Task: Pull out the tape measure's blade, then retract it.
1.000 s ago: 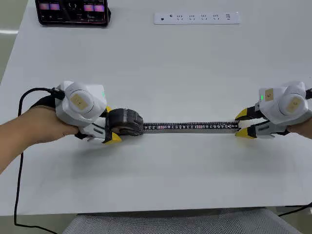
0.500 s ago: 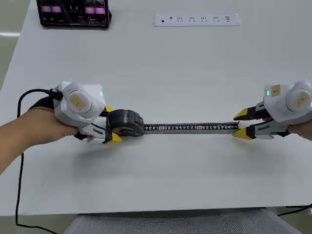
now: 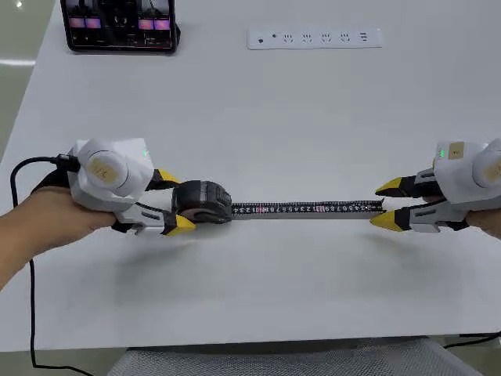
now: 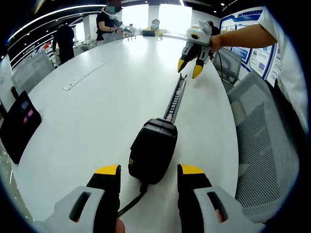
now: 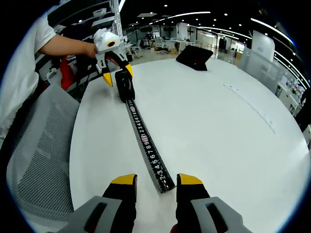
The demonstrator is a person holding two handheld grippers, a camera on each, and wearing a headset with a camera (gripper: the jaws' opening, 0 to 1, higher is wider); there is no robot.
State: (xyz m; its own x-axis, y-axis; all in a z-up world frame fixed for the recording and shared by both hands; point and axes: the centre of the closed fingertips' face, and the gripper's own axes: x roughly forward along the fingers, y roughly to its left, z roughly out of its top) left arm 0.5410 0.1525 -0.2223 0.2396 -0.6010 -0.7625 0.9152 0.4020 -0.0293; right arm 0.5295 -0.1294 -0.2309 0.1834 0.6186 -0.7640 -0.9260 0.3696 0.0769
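Tape measure case [image 3: 202,201]: dark, lying on the white table [image 3: 250,117], toward the person's left, with its rear end between the left gripper's yellow fingertips.
Blade [image 3: 309,208]: drawn out of the case and lying flat on the table in a straight line toward the right gripper, numbered face up.
Blade end: lies between the right gripper's two tips. In the right gripper view it touches neither.
Left gripper [image 3: 176,200]: jaws spread to either side of the case's rear. In the left gripper view a narrow gap shows beside the case, so they are not clamped on it.
Right gripper [image 3: 385,204]: jaws apart, holding nothing.
Left hand [image 3: 55,215]: wrapped around the left gripper's body, with a black cable [image 3: 31,305] trailing from it.
Far edge of table: a white power strip [image 3: 315,37] and a dark device with a lit screen [image 3: 120,23], both well apart from the tape measure.
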